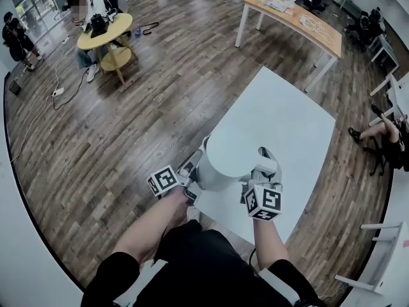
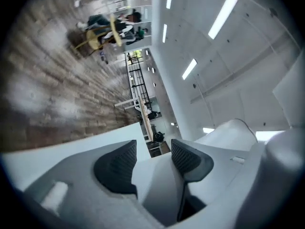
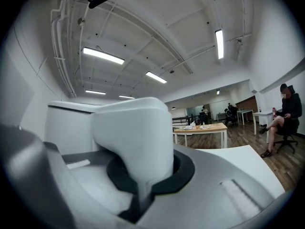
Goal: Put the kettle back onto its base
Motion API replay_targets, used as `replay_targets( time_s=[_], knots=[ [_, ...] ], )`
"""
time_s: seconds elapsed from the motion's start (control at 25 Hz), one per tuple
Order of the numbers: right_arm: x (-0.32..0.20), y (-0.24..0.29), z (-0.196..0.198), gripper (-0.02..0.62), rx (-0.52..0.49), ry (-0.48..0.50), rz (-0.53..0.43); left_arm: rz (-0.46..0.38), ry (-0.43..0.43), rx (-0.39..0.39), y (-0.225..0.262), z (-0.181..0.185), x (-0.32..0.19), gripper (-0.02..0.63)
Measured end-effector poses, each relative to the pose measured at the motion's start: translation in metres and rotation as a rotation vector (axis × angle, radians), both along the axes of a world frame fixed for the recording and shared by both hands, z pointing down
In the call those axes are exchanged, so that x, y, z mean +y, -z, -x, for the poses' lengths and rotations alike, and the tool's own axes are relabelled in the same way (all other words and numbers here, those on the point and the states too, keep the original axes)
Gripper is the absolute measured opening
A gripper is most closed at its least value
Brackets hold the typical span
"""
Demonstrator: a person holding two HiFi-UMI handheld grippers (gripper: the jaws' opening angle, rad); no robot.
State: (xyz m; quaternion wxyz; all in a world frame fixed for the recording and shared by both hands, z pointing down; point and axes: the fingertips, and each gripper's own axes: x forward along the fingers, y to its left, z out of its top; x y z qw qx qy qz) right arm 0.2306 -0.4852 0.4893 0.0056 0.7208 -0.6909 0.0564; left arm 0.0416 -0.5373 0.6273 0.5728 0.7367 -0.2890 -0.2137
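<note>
Right hand-held gripper point(image 3: 143, 173) clamps the white kettle's point(image 1: 223, 158) handle point(image 3: 133, 132).

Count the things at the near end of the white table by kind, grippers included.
kettle: 1
grippers: 2, the left gripper and the right gripper
Total: 3

wood plank floor point(image 1: 147, 120), a round yellow table point(image 1: 105, 31), a long wooden table point(image 1: 300, 21), strip lights point(image 3: 103, 55) overhead.
</note>
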Motion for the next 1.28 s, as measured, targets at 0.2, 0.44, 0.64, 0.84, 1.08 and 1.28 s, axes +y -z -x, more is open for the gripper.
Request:
replay_targets(
  time_s=[0.2,0.44,0.64,0.84,1.08,1.28],
  knots=[
    [-0.009,-0.012,-0.006,0.006,-0.013,-0.027,0.007,-0.205,0.021,-0.286,0.028,0.007,-0.020,0.221],
    [-0.017,-0.024,-0.004,0.006,0.008,-0.010,0.005,-0.174,0.020,-0.189,0.034,0.000,-0.024,0.219],
    [-0.015,-0.041,0.009,0.006,0.060,0.036,0.018,-0.088,0.011,0.031,0.029,-0.004,-0.017,0.219],
    [-0.012,-0.053,0.013,0.006,0.077,0.049,0.015,-0.091,0.012,0.058,0.019,0.001,-0.012,0.218],
    [-0.013,-0.065,0.010,0.006,0.053,0.038,0.017,-0.143,-0.019,0.072,0.019,-0.001,-0.013,0.218],
    [-0.015,-0.068,0.012,0.006,0.064,0.058,0.002,-0.167,-0.019,0.101,0.017,0.001,-0.011,0.218]
  ],
)
